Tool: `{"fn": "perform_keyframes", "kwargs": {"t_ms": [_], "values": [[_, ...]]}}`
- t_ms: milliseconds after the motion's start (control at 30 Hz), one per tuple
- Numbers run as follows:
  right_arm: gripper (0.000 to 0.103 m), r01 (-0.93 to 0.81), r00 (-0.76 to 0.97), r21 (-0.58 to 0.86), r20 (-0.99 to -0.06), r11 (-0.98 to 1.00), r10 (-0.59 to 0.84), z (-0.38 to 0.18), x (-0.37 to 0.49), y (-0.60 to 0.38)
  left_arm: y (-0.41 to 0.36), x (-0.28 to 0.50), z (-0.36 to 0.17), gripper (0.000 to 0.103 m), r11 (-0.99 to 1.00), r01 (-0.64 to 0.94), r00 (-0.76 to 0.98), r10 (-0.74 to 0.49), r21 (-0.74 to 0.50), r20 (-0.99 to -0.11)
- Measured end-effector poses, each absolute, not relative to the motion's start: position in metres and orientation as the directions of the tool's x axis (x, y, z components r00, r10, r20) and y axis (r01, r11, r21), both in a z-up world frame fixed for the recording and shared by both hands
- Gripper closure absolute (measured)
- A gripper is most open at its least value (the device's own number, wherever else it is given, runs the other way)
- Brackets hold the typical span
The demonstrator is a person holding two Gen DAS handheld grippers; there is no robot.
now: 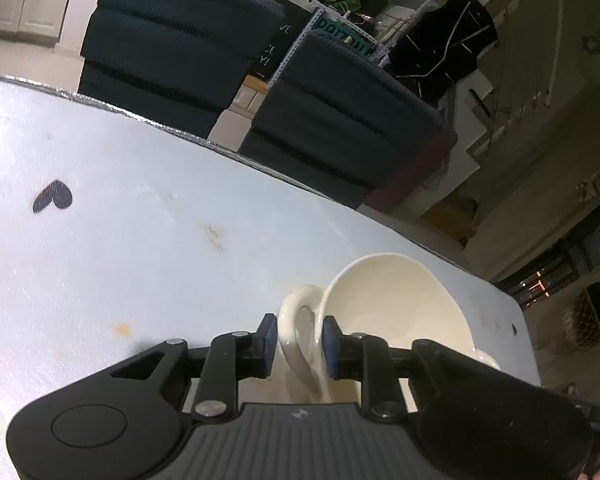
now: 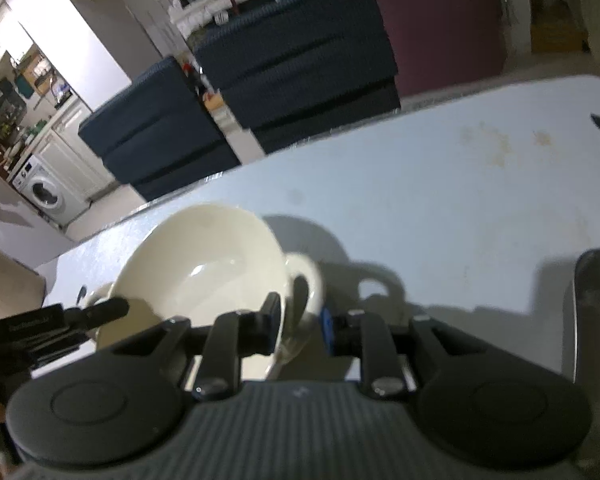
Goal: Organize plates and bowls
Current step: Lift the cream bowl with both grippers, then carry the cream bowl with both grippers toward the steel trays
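Observation:
A cream bowl (image 1: 396, 312) with a loop handle on each side rests on the pale table (image 1: 140, 240). In the left wrist view my left gripper (image 1: 300, 342) is shut on the bowl's near handle (image 1: 296, 320), one blue pad on each side of the loop. The right wrist view shows the same bowl (image 2: 204, 264) from the other side. There my right gripper (image 2: 300, 324) is shut on the opposite handle (image 2: 306, 284). One finger of the left gripper (image 2: 108, 307) reaches to the bowl's far rim at the left.
The table's far edge (image 1: 220, 148) runs close behind the bowl, with dark blue chairs (image 1: 172, 40) and a maroon one (image 2: 440, 24) beyond. A grey metal cylinder (image 2: 596, 320) stands at the right. A black heart mark (image 1: 54, 198) lies on the table.

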State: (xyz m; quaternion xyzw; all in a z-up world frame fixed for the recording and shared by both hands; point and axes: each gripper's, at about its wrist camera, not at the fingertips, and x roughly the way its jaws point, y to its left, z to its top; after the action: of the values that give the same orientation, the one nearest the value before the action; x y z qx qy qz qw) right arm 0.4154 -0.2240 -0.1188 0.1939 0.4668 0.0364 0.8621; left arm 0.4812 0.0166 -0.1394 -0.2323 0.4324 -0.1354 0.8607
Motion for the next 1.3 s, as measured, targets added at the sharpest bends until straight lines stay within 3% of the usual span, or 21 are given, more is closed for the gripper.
{"fn": "perform_keyframes", "kwargs": {"t_ms": [67,267,733,833,1300], "values": [[0.076,0.131,0.565,0.344,-0.797,0.930,0.215,-0.114,0.413,-0.221,0.016,0.480,-0.138,0.081,0.856,0.048,0.589,-0.440,-0.515,-0.678],[0.081,0.144,0.596,0.373,-0.772,0.917,0.220,-0.119,0.411,-0.226,0.017,0.482,-0.132,0.080,0.863,0.043,0.523,-0.449,-0.504,-0.725],[0.079,0.084,0.605,0.322,-0.769,0.943,0.208,-0.117,0.409,-0.218,0.021,0.486,-0.136,0.074,0.860,0.028,0.560,-0.437,-0.510,-0.704],[0.080,0.086,0.602,0.334,-0.768,0.939,0.218,-0.120,0.410,-0.217,0.020,0.485,-0.134,0.080,0.860,0.048,0.561,-0.444,-0.508,-0.698],[0.081,0.094,0.645,0.310,-0.743,0.946,0.179,-0.123,0.403,-0.212,0.008,0.474,-0.123,0.080,0.899,0.070,0.588,-0.387,-0.431,-0.711]]}}
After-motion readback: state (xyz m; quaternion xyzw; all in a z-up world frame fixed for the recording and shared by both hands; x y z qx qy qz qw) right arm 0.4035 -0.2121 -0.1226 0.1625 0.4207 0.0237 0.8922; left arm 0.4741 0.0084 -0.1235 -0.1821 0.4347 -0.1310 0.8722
